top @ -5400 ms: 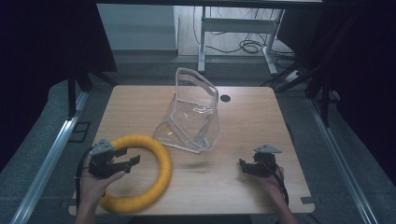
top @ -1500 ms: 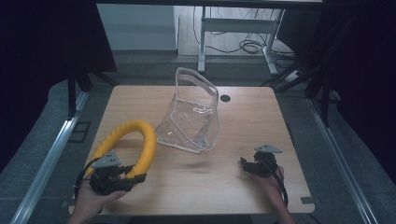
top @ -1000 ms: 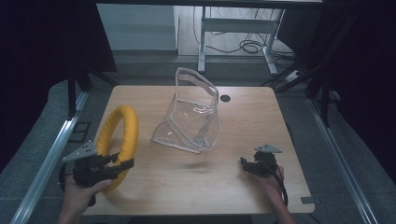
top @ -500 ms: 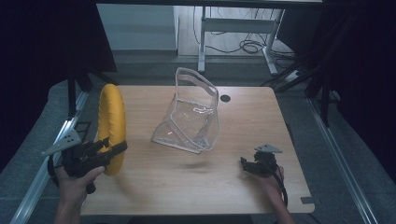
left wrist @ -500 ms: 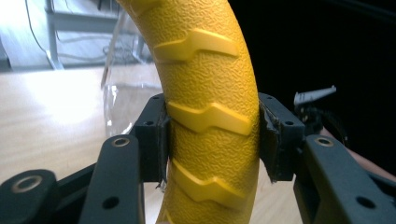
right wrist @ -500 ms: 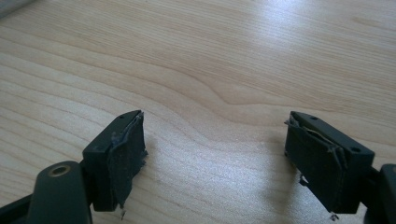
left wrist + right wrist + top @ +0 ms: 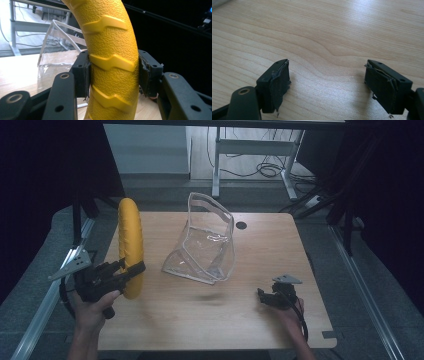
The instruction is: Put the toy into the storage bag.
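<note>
Left gripper view: left claw (image 7: 113,75) clamps unlabelled yellow ring (image 7: 112,60).

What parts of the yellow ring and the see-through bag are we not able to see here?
- Yellow ring: in the left gripper view the top and bottom edges cut it off, and the left gripper covers its sides where it clamps it.
- Yellow ring in the high view: it stands edge-on, so its hole is hidden.
- See-through bag: whether anything is inside is too small and glary to tell; in the left gripper view the ring hides much of it.
</note>
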A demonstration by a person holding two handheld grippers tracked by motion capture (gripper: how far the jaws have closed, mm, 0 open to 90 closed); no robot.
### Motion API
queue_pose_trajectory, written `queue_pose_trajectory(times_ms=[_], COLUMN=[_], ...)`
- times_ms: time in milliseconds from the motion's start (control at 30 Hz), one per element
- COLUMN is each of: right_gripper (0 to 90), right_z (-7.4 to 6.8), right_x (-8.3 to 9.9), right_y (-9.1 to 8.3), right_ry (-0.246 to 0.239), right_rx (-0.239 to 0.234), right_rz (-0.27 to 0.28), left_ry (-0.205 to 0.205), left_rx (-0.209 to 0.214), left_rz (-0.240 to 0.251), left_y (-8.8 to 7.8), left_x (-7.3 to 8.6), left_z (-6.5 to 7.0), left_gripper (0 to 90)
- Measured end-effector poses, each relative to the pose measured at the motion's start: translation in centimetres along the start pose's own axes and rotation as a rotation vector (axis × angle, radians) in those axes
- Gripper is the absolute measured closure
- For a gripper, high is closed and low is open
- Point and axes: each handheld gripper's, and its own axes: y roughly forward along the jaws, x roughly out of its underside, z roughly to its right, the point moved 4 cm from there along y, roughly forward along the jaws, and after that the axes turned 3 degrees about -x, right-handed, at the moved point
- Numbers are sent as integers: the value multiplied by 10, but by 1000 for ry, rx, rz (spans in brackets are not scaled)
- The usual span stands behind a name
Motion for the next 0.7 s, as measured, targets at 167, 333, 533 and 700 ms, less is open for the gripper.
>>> queue_pose_trajectory(times_ms=[167,333,533,700], right_gripper=[205,205,206,206], right_z=[0,0,0,0], right_x=[0,0,0,0], right_y=[0,0,0,0], right_ry=[0,-1,-2,1], right_rx=[0,1,2,1], right_rz=[0,-1,-3,-3], left_ry=[-28,-42,-32,-18], left_rx=[20,29,35,26], left_rz=[18,33,53,67], left_y=[2,6,14,23], left_x=[-3,-5,-10,-13], left_z=[0,1,7,13], left_gripper=[509,509,509,509])
